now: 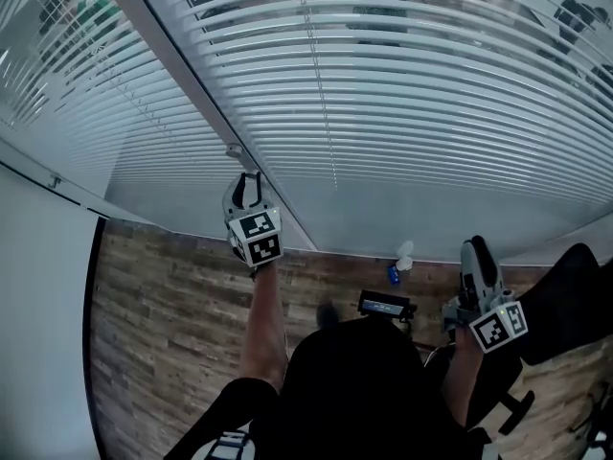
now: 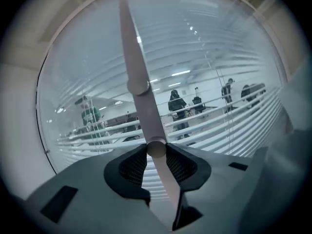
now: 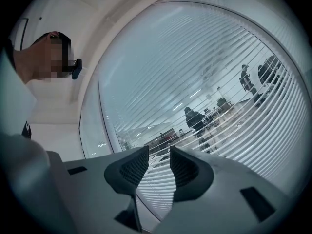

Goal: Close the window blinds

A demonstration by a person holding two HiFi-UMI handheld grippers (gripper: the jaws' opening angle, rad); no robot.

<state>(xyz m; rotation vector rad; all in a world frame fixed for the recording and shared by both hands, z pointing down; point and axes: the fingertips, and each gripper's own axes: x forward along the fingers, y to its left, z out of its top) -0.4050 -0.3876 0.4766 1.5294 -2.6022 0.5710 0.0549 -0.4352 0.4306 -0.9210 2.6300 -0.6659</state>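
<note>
White slatted blinds [image 1: 383, 94] cover the glass wall ahead, their slats tilted so that the room behind shows through. My left gripper [image 1: 247, 188] is raised to the blinds near the window post. In the left gripper view a pale tilt wand [image 2: 141, 101] runs up from between the jaws, and the left gripper [image 2: 156, 152] is shut on the wand's lower end, a pad pressing on each side. My right gripper [image 1: 476, 252] hangs low at the right, away from the blinds. In its own view the right gripper [image 3: 158, 162] is open with nothing between its pads, facing the blinds [image 3: 204, 82].
A grey window post [image 1: 192, 75] runs diagonally between two blind panels. Below lie a wooden floor [image 1: 163, 324], a small blue bottle [image 1: 394, 275] and a black device [image 1: 385, 305]. A black chair [image 1: 565, 295] stands at the right. People [image 2: 176, 106] stand behind the glass.
</note>
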